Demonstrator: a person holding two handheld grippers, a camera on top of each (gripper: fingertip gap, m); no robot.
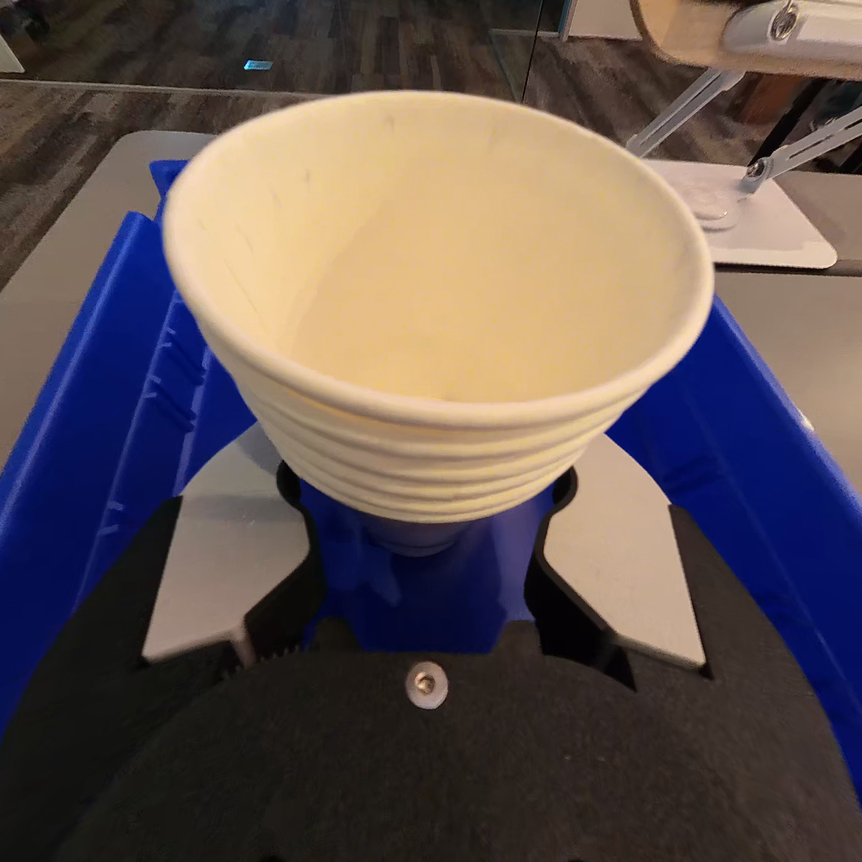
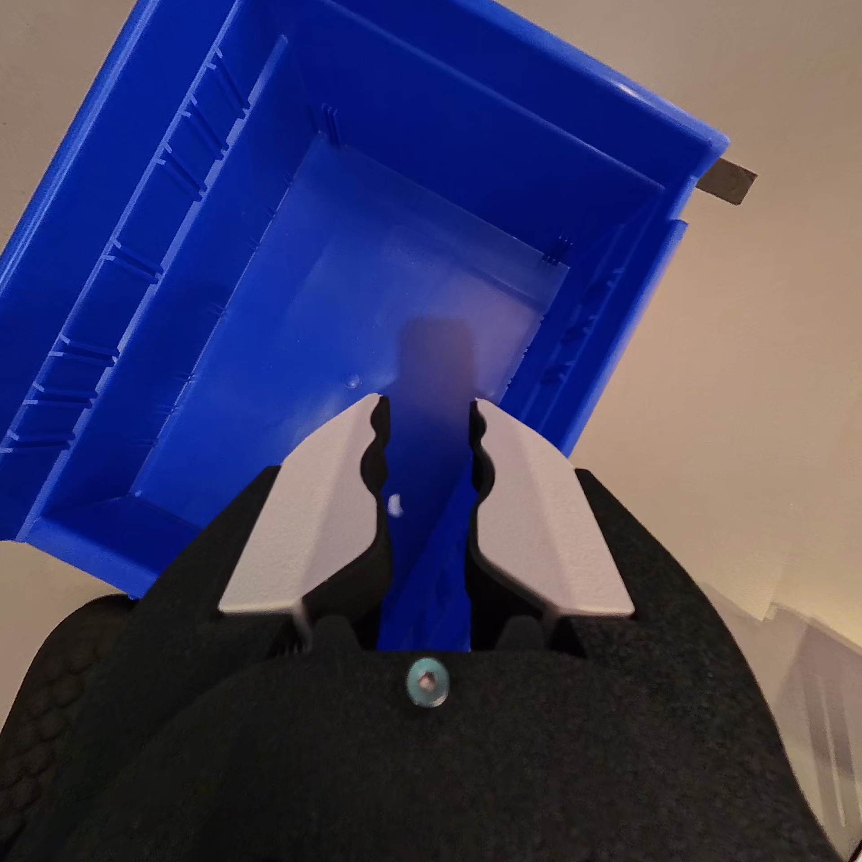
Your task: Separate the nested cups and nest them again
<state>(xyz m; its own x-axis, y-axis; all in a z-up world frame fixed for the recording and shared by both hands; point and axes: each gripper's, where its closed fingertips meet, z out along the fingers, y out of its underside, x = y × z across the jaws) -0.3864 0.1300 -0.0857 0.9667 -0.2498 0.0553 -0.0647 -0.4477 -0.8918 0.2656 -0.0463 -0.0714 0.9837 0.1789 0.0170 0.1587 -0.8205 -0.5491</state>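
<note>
Left wrist view: stack of nested cream paper cups [image 1: 434, 298] fills the centre of the frame, mouth up and tilted a bit toward the camera, several rolled rims showing one under another at lower centre. Left tool [image 1: 427, 485] has its jaws set wide on either side of the stack's lower part, black pads [image 1: 291, 485] touching the cups' sides, so it's gripping the stack. Blue bin [image 1: 93, 373] lies beneath and around, its walls running up the left and right of the frame, on a grey surface [image 1: 60, 224]. A white stand base [image 1: 755, 233] sits at upper right w/ metal arms above it. Right wrist view: right tool [image 2: 429, 406] hovers over the bin [image 2: 326, 280], looking down into its interior; jaws partly apart w/ a narrow gap, nothing between them. Bin sits on a beige surface [image 2: 746, 373]; no cups seen in this view
</note>
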